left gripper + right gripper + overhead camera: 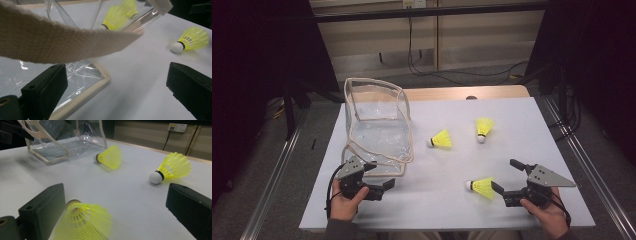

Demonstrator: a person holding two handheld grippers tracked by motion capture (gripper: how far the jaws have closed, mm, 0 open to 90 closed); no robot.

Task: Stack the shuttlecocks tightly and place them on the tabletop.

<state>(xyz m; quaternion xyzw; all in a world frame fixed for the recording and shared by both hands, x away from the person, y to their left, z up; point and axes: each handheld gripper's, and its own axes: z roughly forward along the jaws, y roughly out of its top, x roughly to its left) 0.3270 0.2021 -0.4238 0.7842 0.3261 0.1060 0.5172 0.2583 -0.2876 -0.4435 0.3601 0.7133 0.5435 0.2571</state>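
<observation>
near the bench's front edge, the right gripper [508, 176] is hovering with jaws spread wide, the nearest shuttlecock [481, 187] lying just inside its left jaw, its cork partly hidden in the right gripper view. toward the front left corner, the left gripper [381, 176] is standing open too, gripping nothing, beside the clear bag [377, 125]. the bag's cream strap [62, 42] is crossing the left gripper view, blurred and cutting off two shuttlecocks behind it. a middle shuttlecock [441, 139] and a farther shuttlecock [484, 128] are lying mid-bench.
</observation>
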